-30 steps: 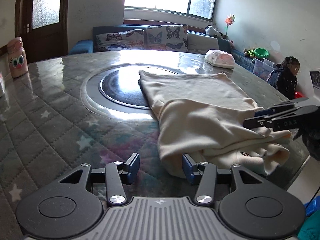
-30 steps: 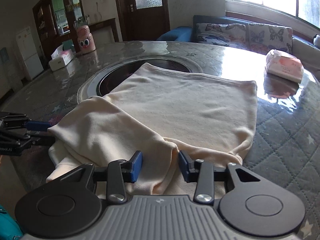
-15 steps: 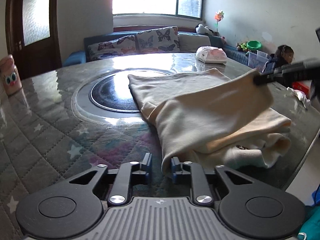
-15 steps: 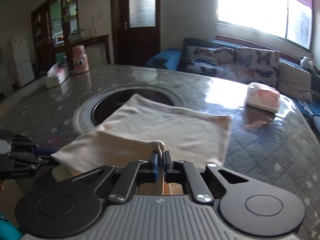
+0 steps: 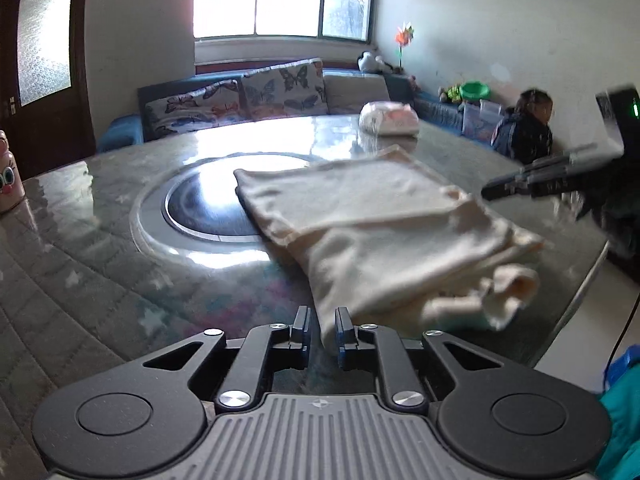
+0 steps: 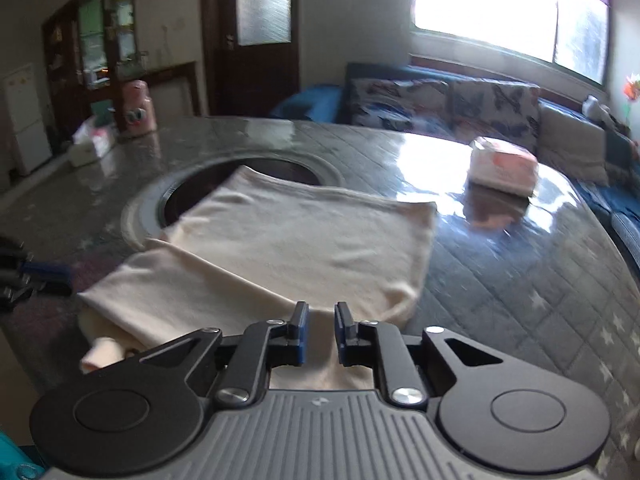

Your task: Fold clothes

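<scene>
A cream cloth [image 5: 380, 232] lies on the round table [image 5: 100, 280], its near part doubled over into a second layer. My left gripper [image 5: 322, 326] has narrow jaws pinching the near left corner of that layer, slightly raised. In the right wrist view the cloth [image 6: 300, 240] spreads ahead with a fold line across it. My right gripper [image 6: 321, 320] hovers over the cloth's near edge with its jaws opening. Cloth shows through the gap, but the pads do not press it. The right gripper [image 5: 490, 192] also shows beside the cloth's far right corner, and the left gripper [image 6: 40, 276] at the far left.
A round dark hotplate [image 5: 200, 208] is set in the table's middle, partly under the cloth. A tissue pack [image 6: 504, 170] lies at the far side. A pink bottle [image 6: 138, 108] and a tissue box [image 6: 90, 144] stand far left. The table's edge [image 5: 580, 280] runs just right of the cloth. A person [image 5: 524, 128] sits beyond.
Both grippers stood open at the cloth's near hem, then closed on it and lifted it. The right gripper has since let go, and the raised layer has dropped flat onto the cloth.
</scene>
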The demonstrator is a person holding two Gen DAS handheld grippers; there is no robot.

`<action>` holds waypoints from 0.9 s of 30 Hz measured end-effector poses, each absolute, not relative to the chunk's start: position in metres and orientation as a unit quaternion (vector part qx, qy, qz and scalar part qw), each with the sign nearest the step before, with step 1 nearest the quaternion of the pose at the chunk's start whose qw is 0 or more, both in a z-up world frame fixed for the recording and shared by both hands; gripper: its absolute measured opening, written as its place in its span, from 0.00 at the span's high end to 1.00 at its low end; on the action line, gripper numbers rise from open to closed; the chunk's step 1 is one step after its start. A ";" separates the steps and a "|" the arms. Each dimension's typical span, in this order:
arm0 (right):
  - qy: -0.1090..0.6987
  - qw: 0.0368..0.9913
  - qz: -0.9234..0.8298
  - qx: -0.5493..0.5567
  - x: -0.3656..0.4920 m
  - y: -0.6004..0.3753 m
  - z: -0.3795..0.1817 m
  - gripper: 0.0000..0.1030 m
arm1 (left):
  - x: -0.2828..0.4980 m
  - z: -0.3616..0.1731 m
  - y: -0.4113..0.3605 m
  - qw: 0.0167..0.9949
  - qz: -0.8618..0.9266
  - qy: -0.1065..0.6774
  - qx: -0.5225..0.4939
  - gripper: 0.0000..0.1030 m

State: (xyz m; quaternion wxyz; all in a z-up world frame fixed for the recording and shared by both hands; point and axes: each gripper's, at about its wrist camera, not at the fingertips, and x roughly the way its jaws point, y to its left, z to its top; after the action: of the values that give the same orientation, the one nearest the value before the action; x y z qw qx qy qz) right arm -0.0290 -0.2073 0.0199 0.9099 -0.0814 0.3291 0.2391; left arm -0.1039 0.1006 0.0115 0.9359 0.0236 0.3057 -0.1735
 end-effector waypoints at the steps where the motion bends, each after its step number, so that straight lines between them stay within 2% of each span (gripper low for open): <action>1: 0.327 0.908 0.247 -0.083 -0.028 -0.204 0.019 0.79 | -0.099 0.017 0.101 0.938 -0.172 0.301 0.017 0.86; 7: 0.330 0.897 0.283 -0.084 -0.021 -0.180 0.003 0.78 | -0.053 0.023 0.074 0.938 -0.198 0.284 -0.002 0.86; 9: 0.328 0.893 0.295 -0.086 -0.021 -0.175 -0.001 0.75 | -0.035 0.015 0.062 0.934 -0.208 0.292 -0.004 0.86; 10: 0.328 0.893 0.295 -0.091 -0.021 -0.174 -0.003 0.71 | -0.028 0.010 0.057 0.931 -0.211 0.297 -0.004 0.86; 13: 0.332 0.891 0.292 -0.102 -0.023 -0.175 -0.009 0.70 | -0.011 -0.008 0.052 0.925 -0.202 0.322 0.004 0.86; 18: 0.352 0.888 0.283 -0.091 -0.030 -0.199 -0.014 0.69 | -0.014 -0.013 0.071 0.924 -0.201 0.325 -0.025 0.84; 23: 0.325 0.900 0.277 -0.084 -0.027 -0.202 -0.002 0.69 | -0.022 -0.001 0.071 0.930 -0.198 0.307 -0.023 0.84; 27: 0.326 0.900 0.279 -0.073 -0.016 -0.197 -0.008 0.69 | -0.020 -0.010 0.063 0.927 -0.194 0.322 -0.003 0.84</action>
State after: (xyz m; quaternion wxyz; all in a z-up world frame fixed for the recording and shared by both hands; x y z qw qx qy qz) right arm -0.0158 -0.1968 -0.0078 0.9004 -0.0733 0.3257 0.2789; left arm -0.0199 0.0635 -0.0103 0.9268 -0.0026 0.3216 -0.1938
